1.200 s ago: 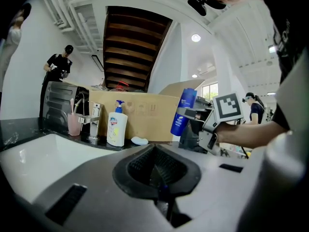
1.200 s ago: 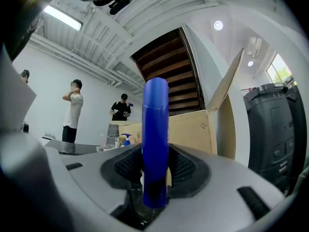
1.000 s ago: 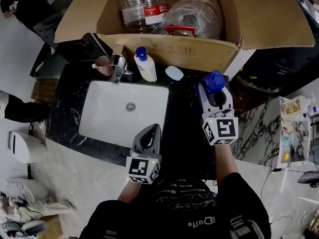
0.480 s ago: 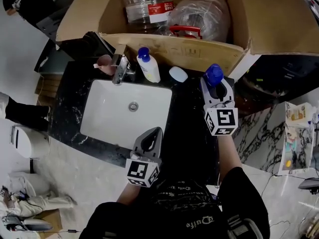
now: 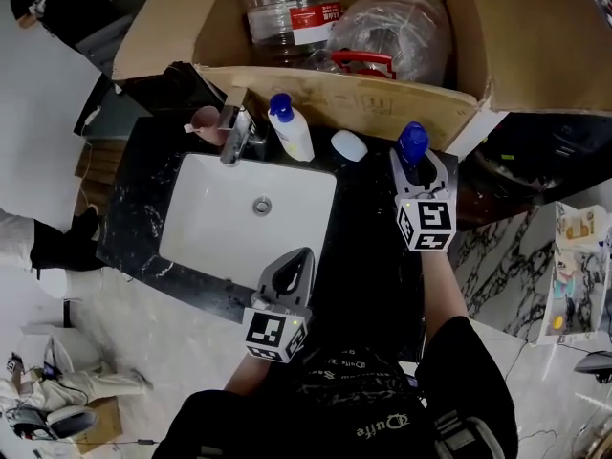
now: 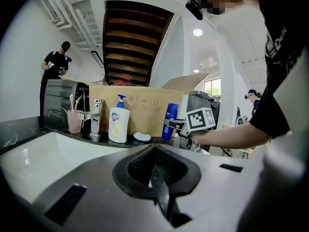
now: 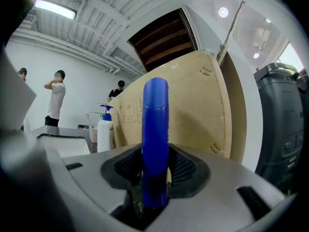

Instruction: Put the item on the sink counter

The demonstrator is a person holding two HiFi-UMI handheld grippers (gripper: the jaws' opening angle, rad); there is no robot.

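Note:
My right gripper (image 5: 417, 165) is shut on a tall blue bottle (image 5: 413, 142), held upright over the back right of the black sink counter (image 5: 368, 247), close to the cardboard box (image 5: 363, 94). In the right gripper view the blue bottle (image 7: 155, 139) stands between the black pads (image 7: 186, 170). From the left gripper view, the bottle (image 6: 169, 121) and right gripper (image 6: 179, 127) are at the counter's far end; whether the base touches the counter I cannot tell. My left gripper (image 5: 293, 264) hangs shut and empty over the counter's front edge.
A white basin (image 5: 244, 218) fills the counter's left part. Behind it stand a faucet (image 5: 234, 132), a pink cup (image 5: 204, 120), a white pump bottle (image 5: 292, 130) and a pale soap bar (image 5: 349, 145). The box holds a big water jug (image 5: 287, 8) and a plastic bag (image 5: 402, 22).
The right gripper has carried the blue bottle a little farther back toward the box and slightly left, nearer the soap bar. The left gripper has stayed in place.

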